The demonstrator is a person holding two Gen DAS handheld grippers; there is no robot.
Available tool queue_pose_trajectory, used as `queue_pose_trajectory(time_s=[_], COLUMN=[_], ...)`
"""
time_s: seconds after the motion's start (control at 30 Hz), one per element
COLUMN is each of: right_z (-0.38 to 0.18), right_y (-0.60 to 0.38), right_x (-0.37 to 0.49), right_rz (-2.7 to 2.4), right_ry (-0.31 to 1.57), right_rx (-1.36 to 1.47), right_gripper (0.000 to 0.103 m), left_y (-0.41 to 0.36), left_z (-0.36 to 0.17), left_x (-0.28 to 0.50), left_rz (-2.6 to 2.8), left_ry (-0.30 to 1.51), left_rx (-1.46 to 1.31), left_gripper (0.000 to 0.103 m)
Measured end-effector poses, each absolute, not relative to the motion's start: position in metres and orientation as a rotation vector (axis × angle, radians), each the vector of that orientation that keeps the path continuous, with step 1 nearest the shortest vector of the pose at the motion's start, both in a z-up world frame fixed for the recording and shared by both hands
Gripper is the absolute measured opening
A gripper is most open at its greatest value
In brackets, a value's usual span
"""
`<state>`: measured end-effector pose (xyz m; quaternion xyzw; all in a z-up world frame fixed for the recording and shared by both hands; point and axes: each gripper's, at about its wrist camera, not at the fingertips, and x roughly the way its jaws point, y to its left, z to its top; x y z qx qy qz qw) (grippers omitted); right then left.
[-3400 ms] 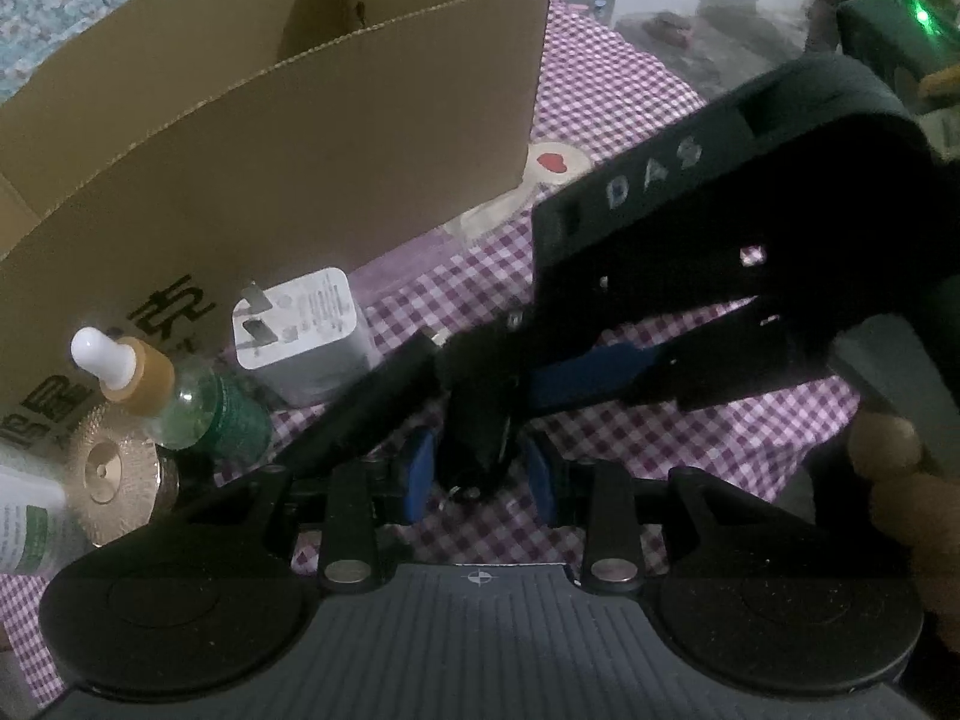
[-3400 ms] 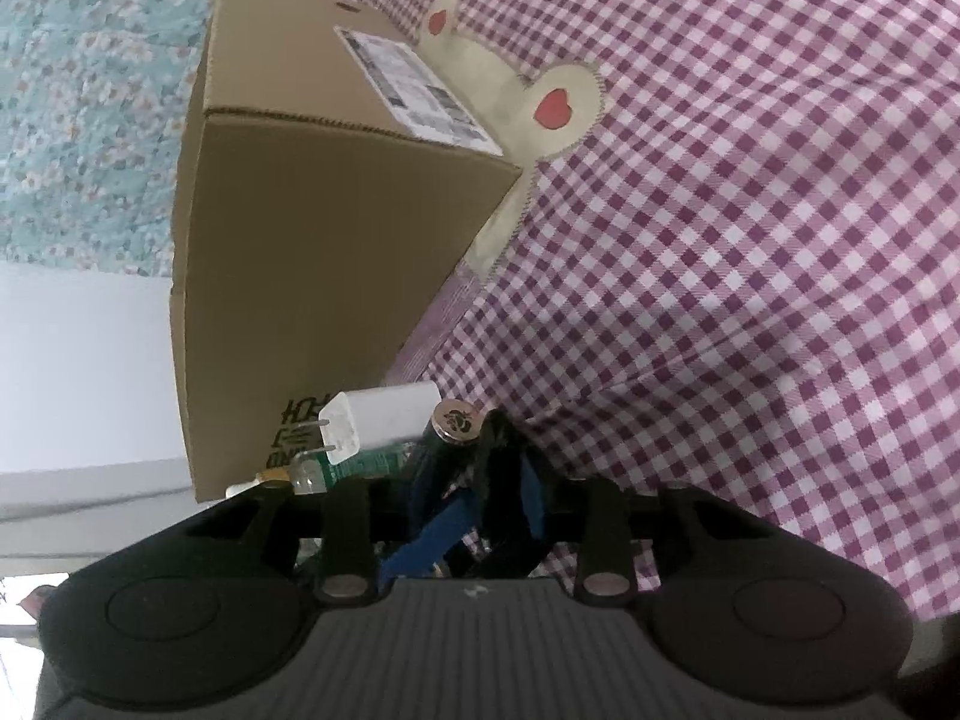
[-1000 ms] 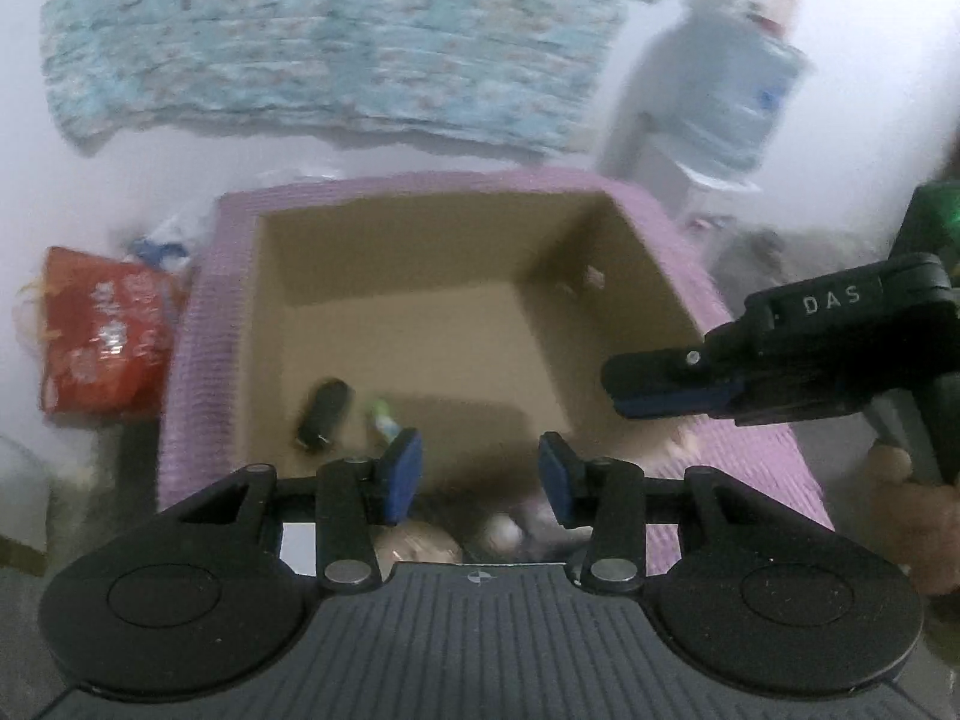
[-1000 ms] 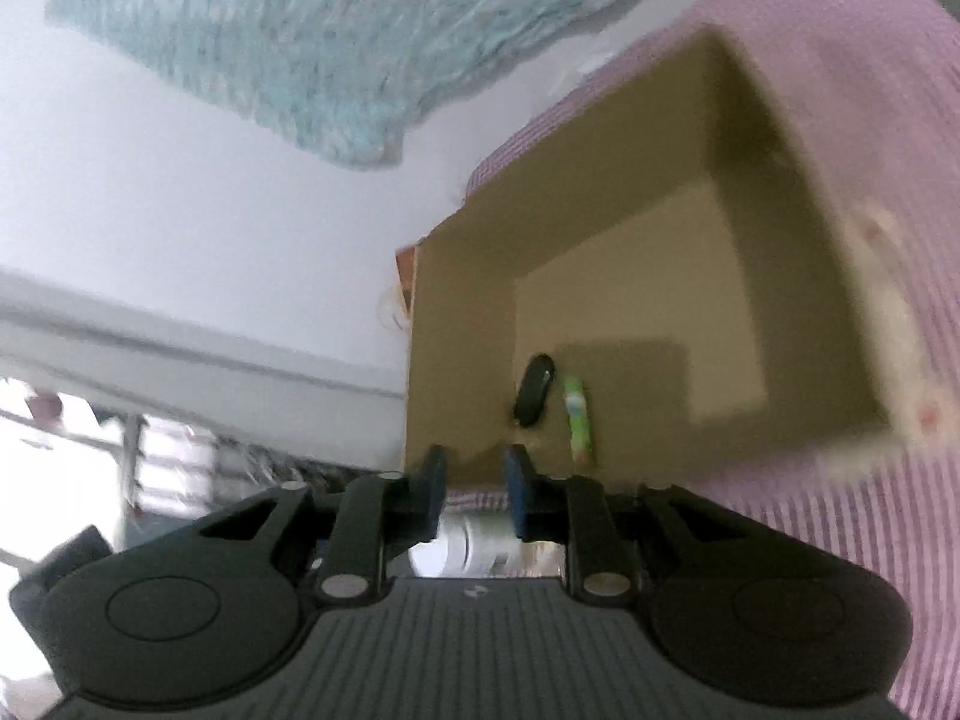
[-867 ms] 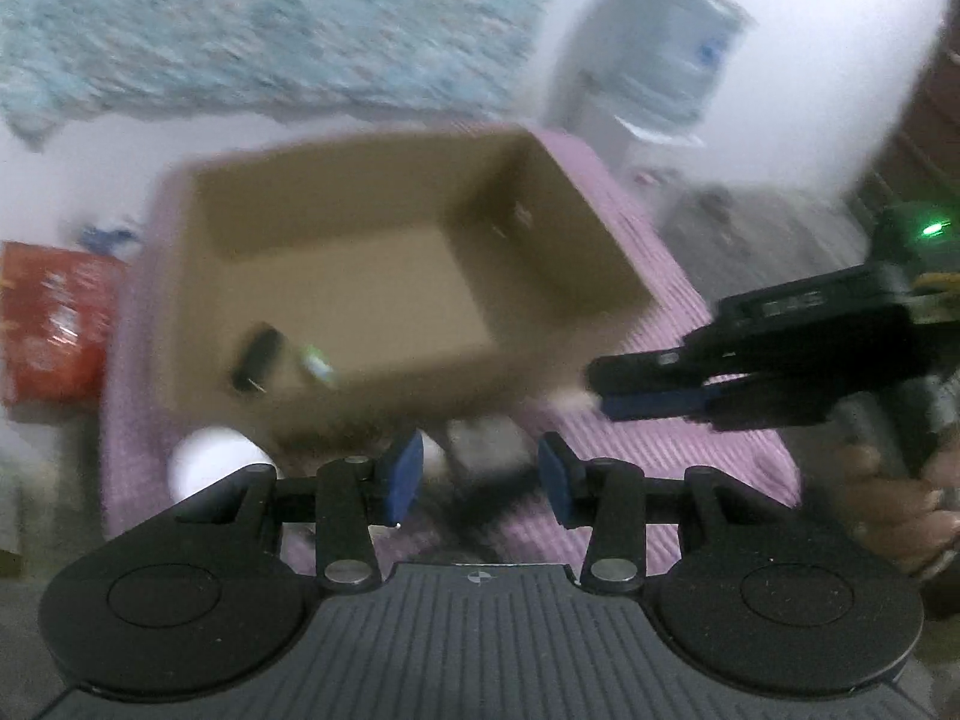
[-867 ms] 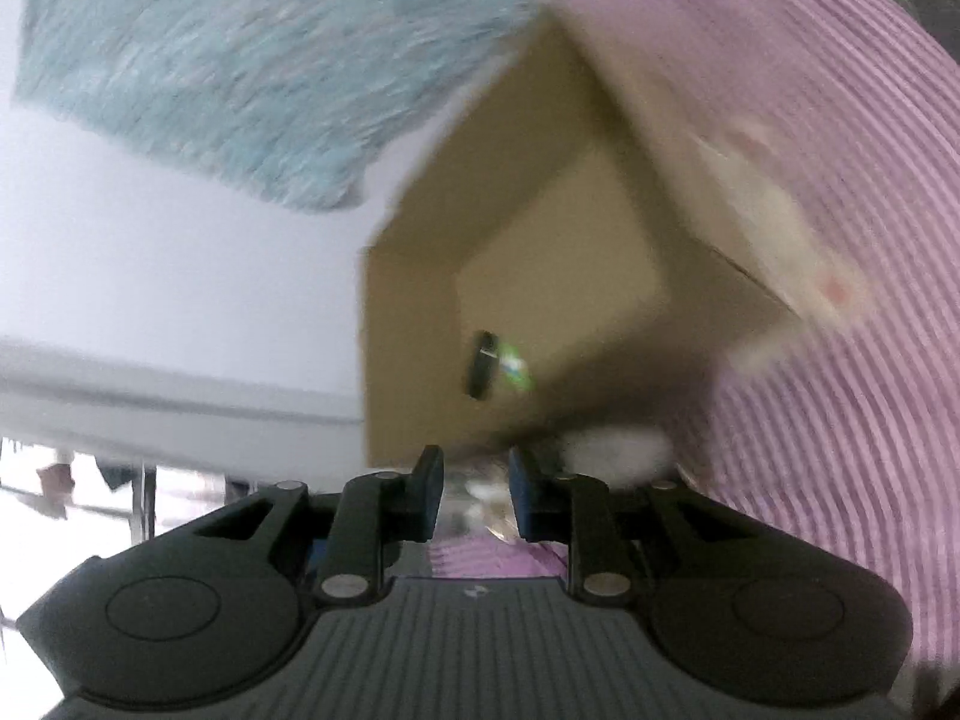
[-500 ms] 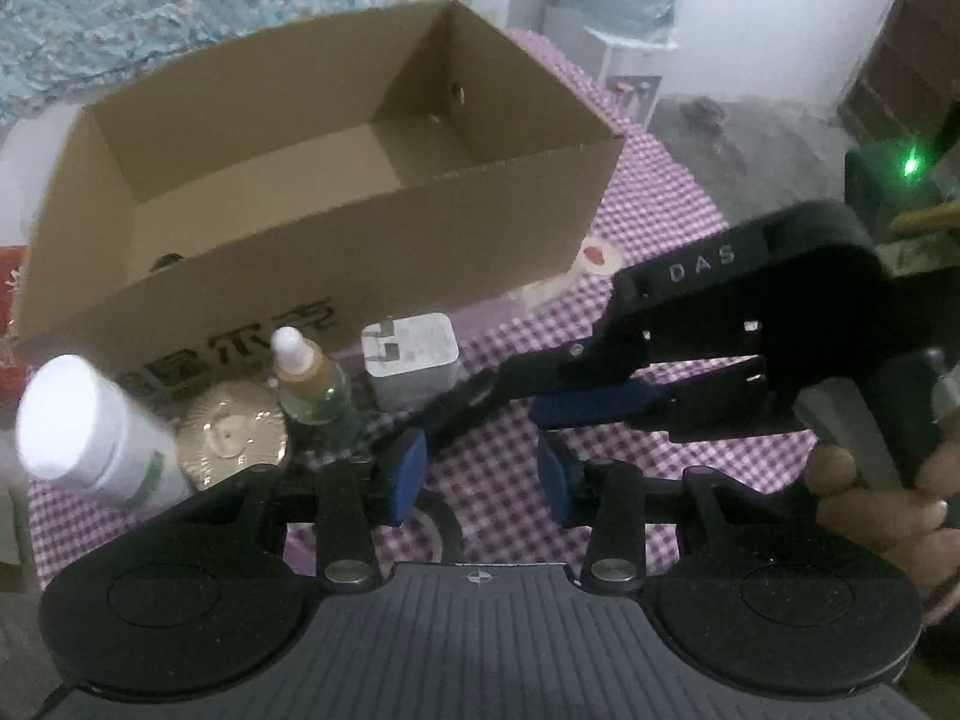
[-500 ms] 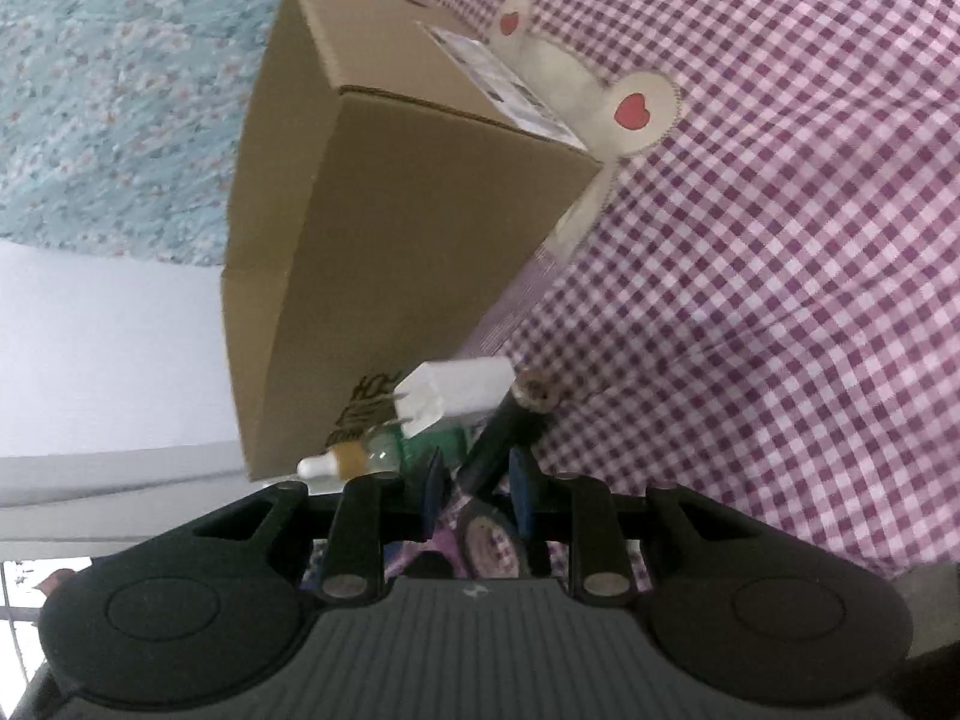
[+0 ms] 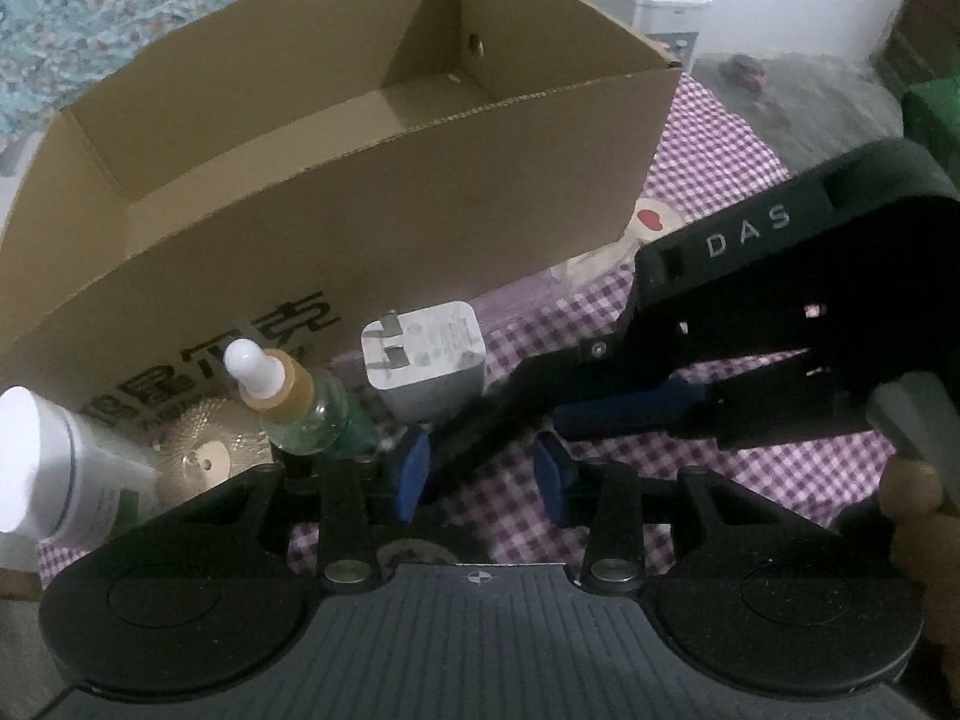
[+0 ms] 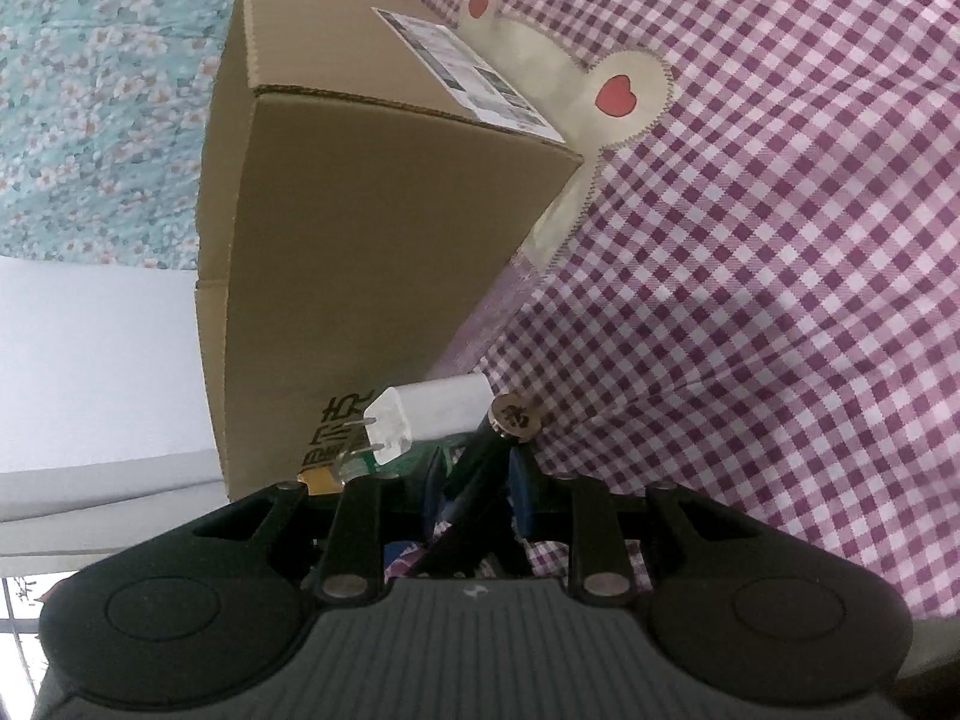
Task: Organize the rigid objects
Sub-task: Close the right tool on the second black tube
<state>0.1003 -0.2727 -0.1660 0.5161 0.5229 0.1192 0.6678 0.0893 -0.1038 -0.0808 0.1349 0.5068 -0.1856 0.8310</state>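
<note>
Right gripper [image 10: 474,489] clamped on slim black cylinder [image 10: 480,462], metal-capped; left gripper [image 9: 483,477] open, empty. Boxy white charger [image 9: 426,354] beside corrugated cardboard box [image 9: 372,180].

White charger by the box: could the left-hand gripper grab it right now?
Probably not cleanly. The left gripper is open and the white charger stands just ahead, but the right gripper reaches across between them, and the dropper bottle crowds the charger's other side.
</note>
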Motion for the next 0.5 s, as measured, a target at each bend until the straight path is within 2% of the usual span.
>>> queue_pose_trajectory(time_s=[0.23,0.37,0.5], right_z=[-0.171,-0.169,-0.168], right_y=[-0.282,-0.29,-0.297], right_x=[0.098,0.094,0.091], right_rz=[0.262,0.252,0.244], right_ry=[1.172,1.16,1.158], right_rx=[1.169,1.173,1.174], right_gripper=[0.026,0.026,0.026], left_y=[-0.112,-0.117,-0.123], left_z=[-0.082,-0.083,-0.085], left_x=[0.098,0.099,0.093], left_rz=[-0.41,-0.47,-0.43], left_ry=[1.1,1.158,1.099], left_rx=[0.241,0.174,0.261], left_gripper=[0.038,0.034,0.034])
